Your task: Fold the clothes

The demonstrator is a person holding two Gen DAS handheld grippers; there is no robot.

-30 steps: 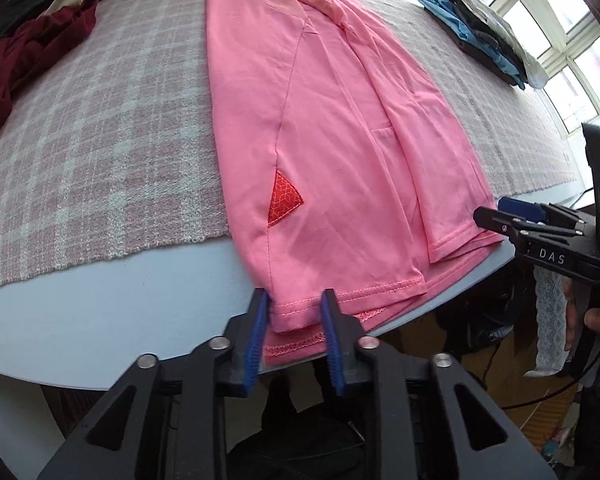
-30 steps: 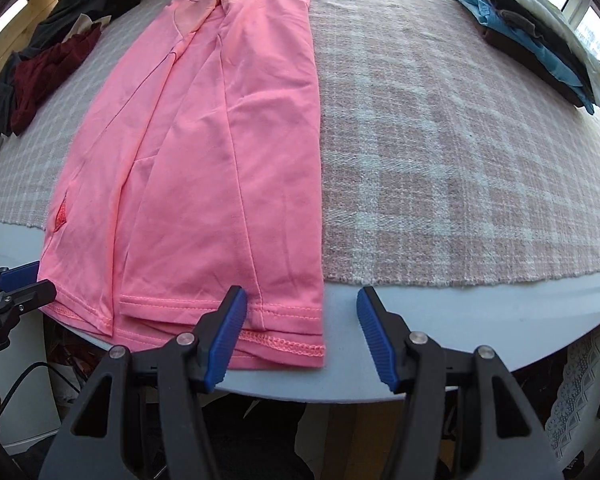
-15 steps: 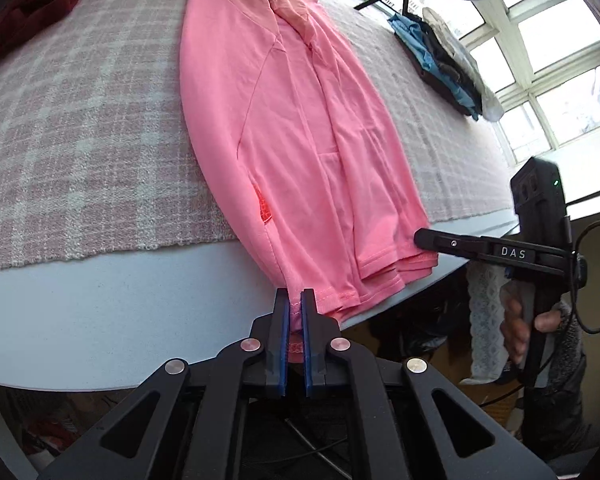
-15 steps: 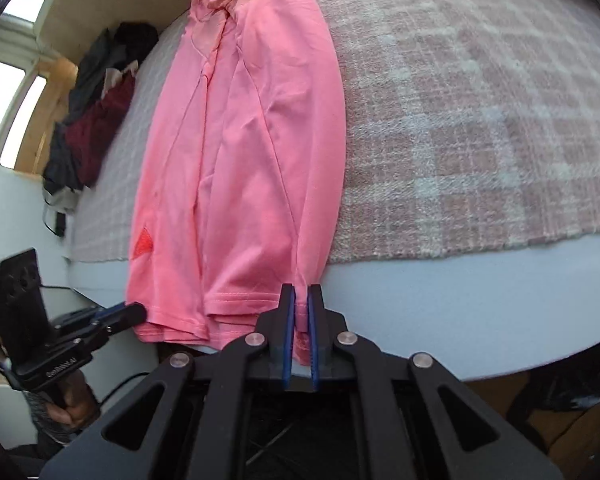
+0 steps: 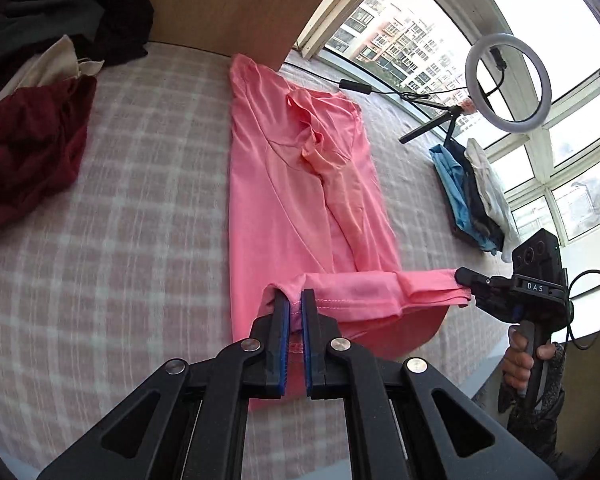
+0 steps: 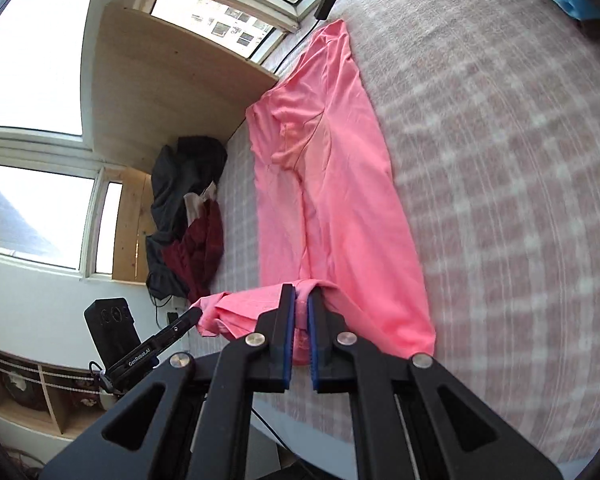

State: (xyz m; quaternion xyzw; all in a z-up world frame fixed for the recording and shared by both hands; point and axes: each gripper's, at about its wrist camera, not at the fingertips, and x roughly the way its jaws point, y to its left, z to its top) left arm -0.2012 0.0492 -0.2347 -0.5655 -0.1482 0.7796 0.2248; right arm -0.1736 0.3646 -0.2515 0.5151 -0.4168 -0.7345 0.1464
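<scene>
Near the front edge of the plaid-covered table (image 5: pixel 120 208), the hem of the pink shirt (image 5: pixel 284 208) is lifted off the cloth and held stretched between the two grippers. The left gripper (image 5: pixel 294 300) is seen closed, its blue pads clamped on one corner of the hem, with only a thin strip of pink fabric between the jaws. The right gripper (image 6: pixel 301 296) is likewise closed tight on the other hem corner; in the left wrist view its black fingertips are seen pinching the fabric, and its handle is gripped by a hand (image 5: pixel 522 364). The right jaws have just been closing, with the shirt hem between them. The rest of the shirt is laid lengthwise down the middle of the table, its collar end towards the far edge by the wooden panel (image 5: pixel 228 4). A dark red garment (image 5: pixel 28 148) and other dark clothes are heaped at the far left corner. A stack of folded clothes (image 5: pixel 472 196) is set near the right edge, beside a ring light (image 5: pixel 508 84) on its stand.
</scene>
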